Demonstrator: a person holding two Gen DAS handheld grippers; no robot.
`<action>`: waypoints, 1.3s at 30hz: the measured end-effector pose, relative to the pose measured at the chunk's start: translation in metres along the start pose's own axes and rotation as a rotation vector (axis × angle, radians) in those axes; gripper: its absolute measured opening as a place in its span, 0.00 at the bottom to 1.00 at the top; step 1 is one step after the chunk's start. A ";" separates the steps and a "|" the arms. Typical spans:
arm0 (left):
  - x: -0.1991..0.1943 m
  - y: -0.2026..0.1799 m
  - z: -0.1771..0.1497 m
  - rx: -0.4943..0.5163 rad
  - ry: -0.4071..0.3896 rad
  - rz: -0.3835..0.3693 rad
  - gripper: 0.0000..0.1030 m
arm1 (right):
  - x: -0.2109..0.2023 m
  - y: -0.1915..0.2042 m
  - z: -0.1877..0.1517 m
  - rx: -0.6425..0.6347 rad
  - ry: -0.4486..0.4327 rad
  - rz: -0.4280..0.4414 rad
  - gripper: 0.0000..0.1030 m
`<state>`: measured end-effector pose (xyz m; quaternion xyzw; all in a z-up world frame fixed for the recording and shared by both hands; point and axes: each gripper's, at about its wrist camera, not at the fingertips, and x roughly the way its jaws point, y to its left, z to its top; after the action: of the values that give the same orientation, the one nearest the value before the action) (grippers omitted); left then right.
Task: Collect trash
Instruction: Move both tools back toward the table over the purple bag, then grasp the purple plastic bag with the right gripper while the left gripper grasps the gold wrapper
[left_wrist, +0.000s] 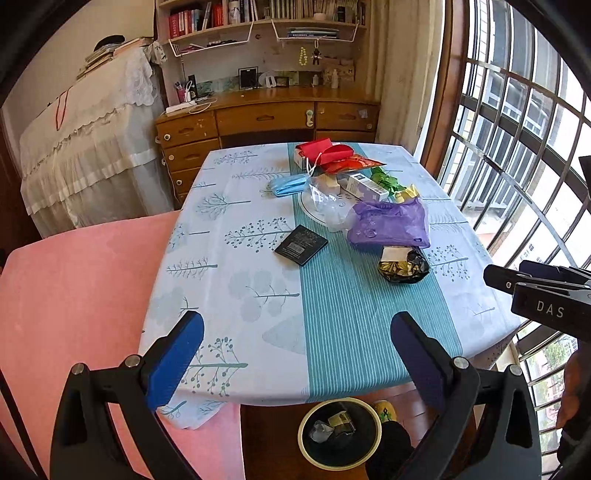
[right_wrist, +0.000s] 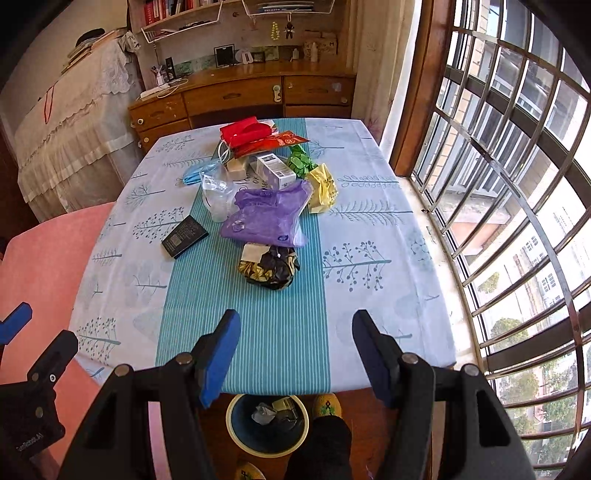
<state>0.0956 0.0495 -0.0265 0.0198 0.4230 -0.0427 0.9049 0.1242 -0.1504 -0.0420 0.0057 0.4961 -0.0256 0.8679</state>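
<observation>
Still heaped mid-table: trash pile (right_wrist: 258, 184), black-and-gold wrapper (right_wrist: 269, 266) nearest, purple bag (right_wrist: 266, 216) just behind; bin (right_wrist: 266, 424) on floor below near table edge, some scraps inside; left gripper (left_wrist: 295, 354) and right gripper (right_wrist: 295, 350) both spread wide, empty; between pickups, probably; next: reach forward, pinch wrapper.

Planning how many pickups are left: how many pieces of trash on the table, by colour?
Red: 1
Blue: 1
Green: 1
Yellow: 1
Purple: 1
Black: 2
Clear: 1
White box: 1
Total: 9, as far as visible.
</observation>
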 end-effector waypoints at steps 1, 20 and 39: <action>0.009 -0.002 0.003 -0.006 0.010 0.007 0.97 | 0.008 -0.002 0.005 -0.010 0.009 0.016 0.61; 0.146 -0.014 0.015 -0.334 0.252 0.112 0.97 | 0.152 -0.016 0.083 -0.308 0.229 0.283 0.61; 0.175 -0.072 0.054 -0.297 0.314 -0.027 0.97 | 0.206 -0.030 0.127 -0.160 0.370 0.509 0.14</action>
<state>0.2418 -0.0362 -0.1256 -0.1133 0.5607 0.0116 0.8202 0.3364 -0.1923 -0.1541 0.0657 0.6285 0.2329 0.7392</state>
